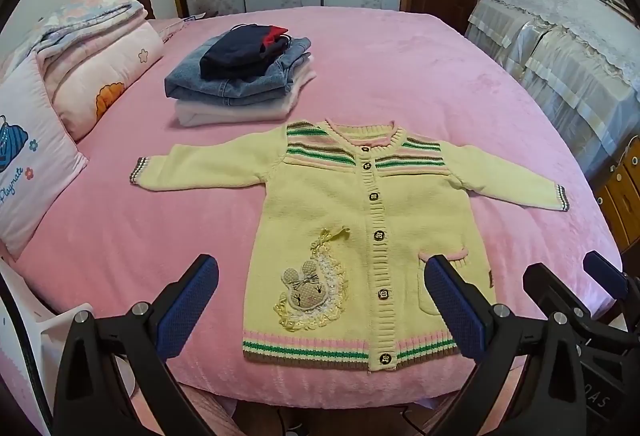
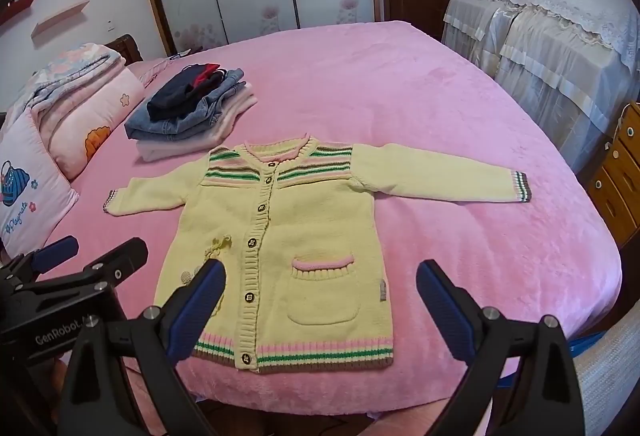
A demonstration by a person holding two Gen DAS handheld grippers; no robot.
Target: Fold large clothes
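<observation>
- Lying flat in the centre of both frames: yellow knit cardigan (image 1: 320, 220), front side up, buttoned, both sleeves spreading out to the sides, hem toward the bottom of the frame.
- Cardigan is resting on the pink bedspread (image 1: 420, 76); its striped hem is sitting near the bed's near edge.
- Left gripper (image 1: 320, 310) is hovering at the bottom of the left wrist frame, jaws spread wide, nothing between the blue pads, not touching the fabric as far as I can tell.
- Right gripper (image 2: 320, 310) is hovering at the bottom of the right wrist frame, jaws likewise spread wide and holding nothing.
- Each gripper is showing in the other's view: right one at lower right of the left wrist frame, left one at lower left of the right wrist frame.
- Folded clothes stack (image 1: 240, 76) is sitting upper left of the cardigan, apart from it: dark item on top, denim under it, pale layer at the bottom.
- Folded quilt (image 1: 96, 48) and pillow (image 1: 28, 172) are lining the left edge of the frame.
- Rabbit patch (image 1: 306, 286) is showing on the cardigan's lower left panel; pocket (image 2: 324, 288) on the lower right panel.
</observation>
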